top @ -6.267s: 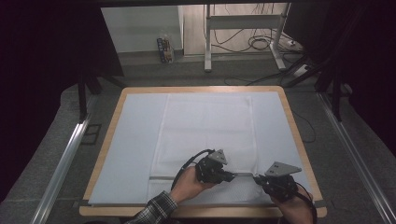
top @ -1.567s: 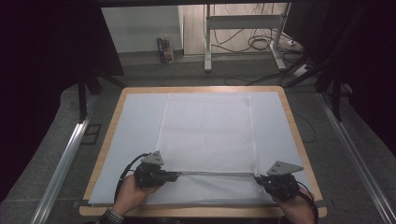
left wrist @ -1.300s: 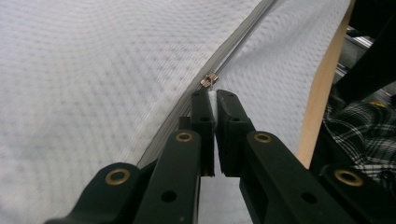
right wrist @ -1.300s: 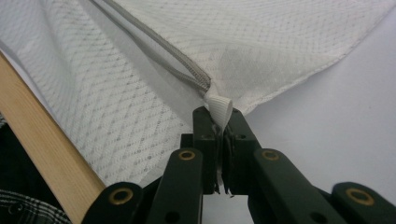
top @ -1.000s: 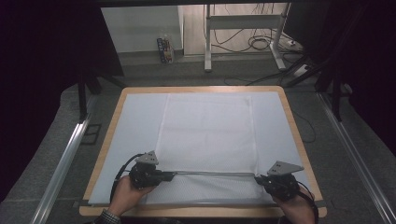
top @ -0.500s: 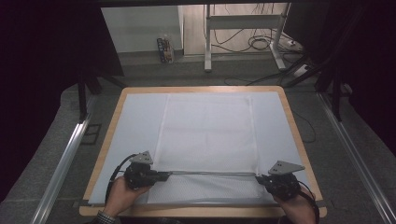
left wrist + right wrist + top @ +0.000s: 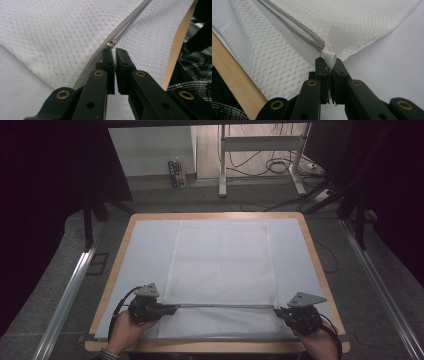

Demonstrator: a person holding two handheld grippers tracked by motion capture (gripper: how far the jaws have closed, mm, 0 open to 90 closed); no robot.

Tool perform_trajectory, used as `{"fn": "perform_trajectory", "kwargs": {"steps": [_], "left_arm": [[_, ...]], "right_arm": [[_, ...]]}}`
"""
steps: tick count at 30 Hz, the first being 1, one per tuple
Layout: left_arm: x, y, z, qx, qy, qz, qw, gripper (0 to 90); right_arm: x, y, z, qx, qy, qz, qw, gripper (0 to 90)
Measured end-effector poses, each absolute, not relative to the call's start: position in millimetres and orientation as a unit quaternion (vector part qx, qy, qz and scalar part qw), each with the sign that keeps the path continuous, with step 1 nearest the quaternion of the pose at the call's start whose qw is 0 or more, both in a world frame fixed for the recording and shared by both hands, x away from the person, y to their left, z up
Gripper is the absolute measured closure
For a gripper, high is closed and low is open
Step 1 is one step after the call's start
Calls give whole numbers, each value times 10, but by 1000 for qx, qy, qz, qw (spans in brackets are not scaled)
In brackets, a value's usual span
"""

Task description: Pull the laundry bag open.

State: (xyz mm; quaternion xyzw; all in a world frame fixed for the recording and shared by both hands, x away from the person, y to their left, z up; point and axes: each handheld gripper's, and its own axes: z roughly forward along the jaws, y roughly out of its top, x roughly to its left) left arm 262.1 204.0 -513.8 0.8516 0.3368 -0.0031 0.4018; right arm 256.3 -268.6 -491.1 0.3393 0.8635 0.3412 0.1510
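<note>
A white mesh bag point(image 7: 220, 265) lies flat on the white-covered table point(image 7: 145, 255), its grey zipper point(image 7: 225, 305) running across near the front edge. My left gripper point(image 7: 169, 309) is at the zipper's left end. In the left gripper view, the left gripper point(image 7: 114, 51) is shut on the white pull just behind the metal slider point(image 7: 111, 43). My right gripper point(image 7: 278, 311) is at the zipper's right end. In the right gripper view, the right gripper point(image 7: 328, 61) is shut on the white fabric tab point(image 7: 329, 57) where the zipper point(image 7: 297, 26) ends.
The table's wooden rim point(image 7: 215, 215) frames the white cover, and its front edge point(image 7: 234, 77) lies close beside both grippers. Metal rails point(image 7: 67, 295) run along the floor on both sides. Desk legs and cables point(image 7: 272, 165) stand beyond the table.
My left gripper has travelled left along the zipper, from the bag's middle to its left end, still shut on the pull. The right gripper has stayed put on the tab.
</note>
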Motion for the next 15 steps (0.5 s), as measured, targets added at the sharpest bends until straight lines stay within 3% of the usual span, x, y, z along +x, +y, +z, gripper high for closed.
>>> {"fn": "perform_trajectory", "kwargs": {"steps": [15], "left_arm": [[2582, 2145, -5145, 848, 348, 6, 400, 867]], "right_arm": [[2560, -2674, -4914, 339, 865, 338, 152, 844]]}}
